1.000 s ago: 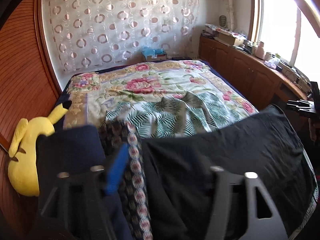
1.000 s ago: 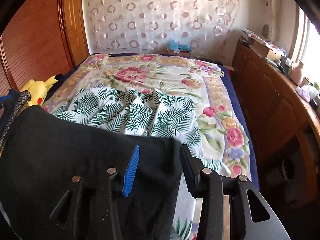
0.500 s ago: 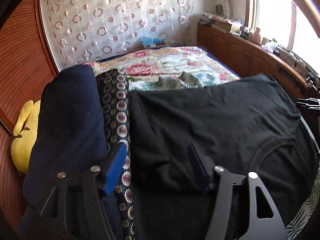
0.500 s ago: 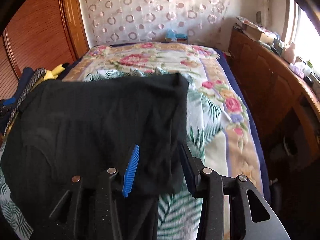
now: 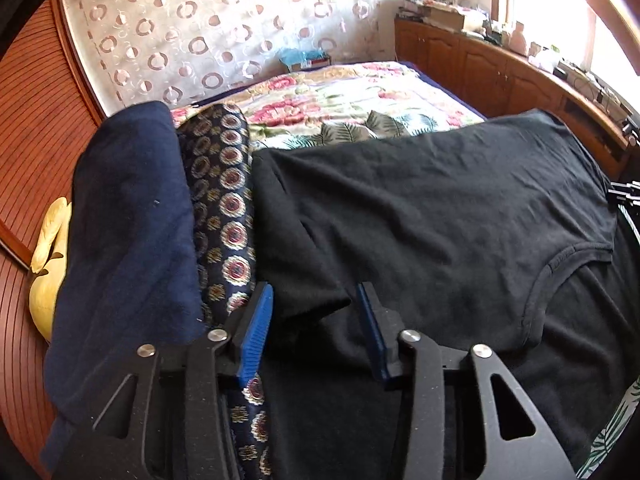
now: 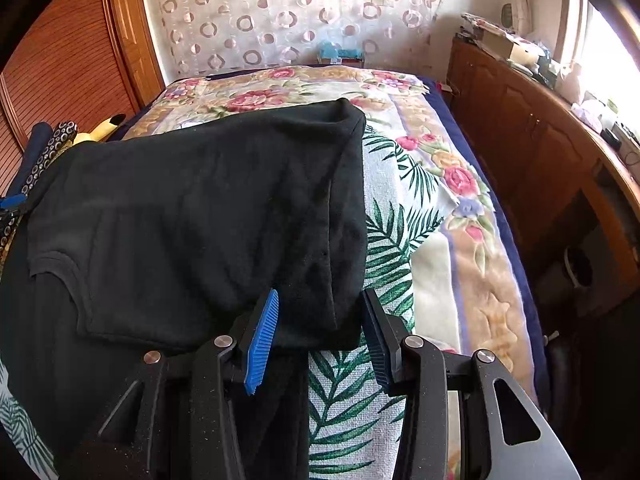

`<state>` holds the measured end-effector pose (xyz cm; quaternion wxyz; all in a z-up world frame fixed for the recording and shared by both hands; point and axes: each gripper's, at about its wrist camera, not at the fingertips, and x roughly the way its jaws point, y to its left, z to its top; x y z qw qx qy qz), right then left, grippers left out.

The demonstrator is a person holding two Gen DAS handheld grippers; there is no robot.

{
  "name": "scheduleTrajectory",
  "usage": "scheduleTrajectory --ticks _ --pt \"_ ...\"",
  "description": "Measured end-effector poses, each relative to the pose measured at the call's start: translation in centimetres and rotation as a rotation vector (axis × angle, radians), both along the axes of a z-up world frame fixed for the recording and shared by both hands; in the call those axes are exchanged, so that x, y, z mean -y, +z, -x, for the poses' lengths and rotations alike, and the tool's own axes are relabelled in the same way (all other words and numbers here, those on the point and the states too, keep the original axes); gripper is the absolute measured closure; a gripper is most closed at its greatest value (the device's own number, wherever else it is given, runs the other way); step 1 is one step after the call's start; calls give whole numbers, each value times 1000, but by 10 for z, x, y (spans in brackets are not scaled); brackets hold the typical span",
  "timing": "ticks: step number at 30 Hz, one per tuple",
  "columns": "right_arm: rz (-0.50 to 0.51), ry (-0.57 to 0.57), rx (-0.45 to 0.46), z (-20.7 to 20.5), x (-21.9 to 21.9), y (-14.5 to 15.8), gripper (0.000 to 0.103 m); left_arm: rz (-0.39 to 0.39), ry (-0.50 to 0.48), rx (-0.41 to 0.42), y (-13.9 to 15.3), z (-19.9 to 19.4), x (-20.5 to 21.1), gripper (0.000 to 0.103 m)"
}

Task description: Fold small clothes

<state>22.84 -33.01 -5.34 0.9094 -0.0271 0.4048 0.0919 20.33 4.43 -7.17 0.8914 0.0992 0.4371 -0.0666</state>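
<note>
I see a big bed with a flowery quilt (image 6: 452, 184) first. A soft black cotton T-shirt (image 5: 420, 216) lies on it, folded over on itself, and its long way runs from one of my hands to the other. Beside it on the left lie a dark blue folded cloth (image 5: 128, 232) and a dark patterned cloth with round gold and red marks (image 5: 228, 208).

My left hand-held gripper (image 5: 316, 328) is right over the shirt's left folded corner. Its jaws have just been closing, and that corner sits between the blue pads, but they are half open and not yet pinching it. My right hand-held gripper (image 6: 320, 332) is at the shirt's right edge, also half open with a fold between the pads; I cannot tell if it pinches.

Each hand is close to its own end. I can read no words or labels.
</note>
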Motion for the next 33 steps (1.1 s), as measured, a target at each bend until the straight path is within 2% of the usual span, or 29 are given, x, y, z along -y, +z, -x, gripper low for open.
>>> scheduleTrajectory --ticks 6,8,9,10,20,28,33 --pt "21 19 11 -1 2 -5 62 -79 17 -27 -12 -6 4 65" --pt "19 39 16 0 1 -5 75 -98 25 -24 -13 -7 3 80" --pt "20 47 19 0 1 -4 81 -104 31 -15 -12 -7 3 95" --pt "8 61 19 0 1 -3 90 -94 31 -9 -11 -6 2 98" --pt "-23 57 127 10 7 17 93 57 62 151 39 16 -16 99" --pt "-67 48 244 33 7 40 94 156 67 202 57 32 -24 100" --pt "-80 71 257 53 9 43 94 180 72 222 61 49 -30 100"
